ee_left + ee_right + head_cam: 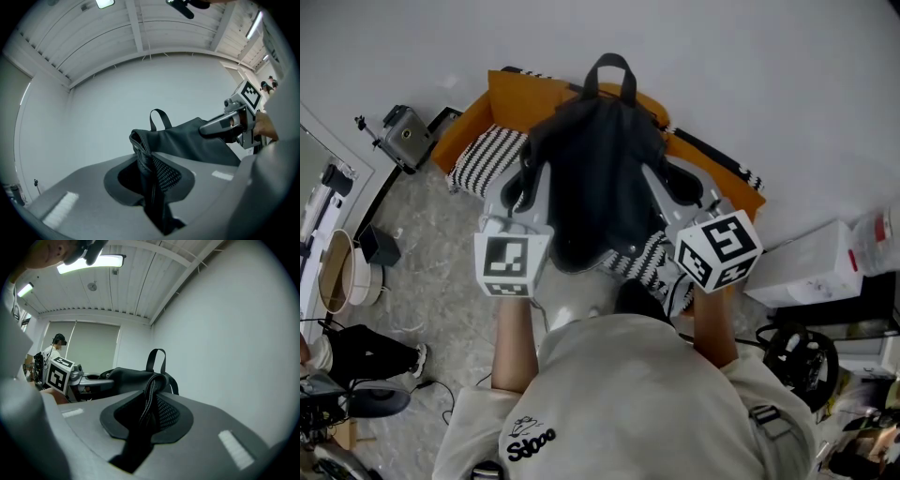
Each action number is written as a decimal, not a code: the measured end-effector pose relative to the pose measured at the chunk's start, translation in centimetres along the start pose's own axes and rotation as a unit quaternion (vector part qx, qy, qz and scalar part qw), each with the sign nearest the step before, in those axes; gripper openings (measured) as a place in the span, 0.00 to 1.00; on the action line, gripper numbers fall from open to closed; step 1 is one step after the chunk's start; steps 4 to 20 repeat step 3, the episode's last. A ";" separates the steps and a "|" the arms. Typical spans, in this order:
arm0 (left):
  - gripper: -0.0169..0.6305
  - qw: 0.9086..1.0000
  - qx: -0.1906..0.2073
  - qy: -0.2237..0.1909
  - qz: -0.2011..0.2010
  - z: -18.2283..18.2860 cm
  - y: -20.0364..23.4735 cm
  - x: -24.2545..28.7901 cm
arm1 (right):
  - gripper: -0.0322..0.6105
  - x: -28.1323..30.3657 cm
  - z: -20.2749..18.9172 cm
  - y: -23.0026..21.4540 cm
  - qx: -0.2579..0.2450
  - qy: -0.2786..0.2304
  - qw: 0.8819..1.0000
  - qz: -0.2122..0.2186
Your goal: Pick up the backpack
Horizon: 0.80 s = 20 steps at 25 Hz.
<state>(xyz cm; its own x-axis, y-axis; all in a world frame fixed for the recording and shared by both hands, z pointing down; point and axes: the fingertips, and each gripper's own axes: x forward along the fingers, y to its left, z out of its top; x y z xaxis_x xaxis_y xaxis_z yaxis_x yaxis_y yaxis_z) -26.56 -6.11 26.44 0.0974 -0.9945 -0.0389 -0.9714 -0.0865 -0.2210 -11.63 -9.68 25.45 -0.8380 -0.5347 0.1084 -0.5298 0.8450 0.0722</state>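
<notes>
The black backpack [595,178] hangs in the air between my two grippers, its top loop handle [612,70] pointing at the wall. My left gripper [530,183] is shut on a padded mesh strap [152,168] at the pack's left side. My right gripper [661,183] is shut on the matching strap [149,406] at the right side. In the left gripper view the backpack [187,140] stretches across to the right gripper [225,126]. In the right gripper view the backpack [126,378] reaches over to the left gripper [89,380].
Below the pack stands an orange armchair [511,98] with a black-and-white striped cushion [483,155]. A white box [811,267] lies at the right, a camera [403,136] at the left. A white wall fills the far side. A person [54,350] stands far off.
</notes>
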 end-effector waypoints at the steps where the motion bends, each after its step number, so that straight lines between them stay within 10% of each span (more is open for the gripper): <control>1: 0.10 1.000 -0.001 0.000 0.000 0.0 0.0 0.1 | 0.14 0.0 0.0 0.0 0.001 0.000 1.000 -0.001; 20: 0.10 1.000 -0.004 0.001 -0.002 -0.1 -0.1 0.1 | 0.14 0.0 -0.1 -0.1 0.003 0.001 1.000 -0.002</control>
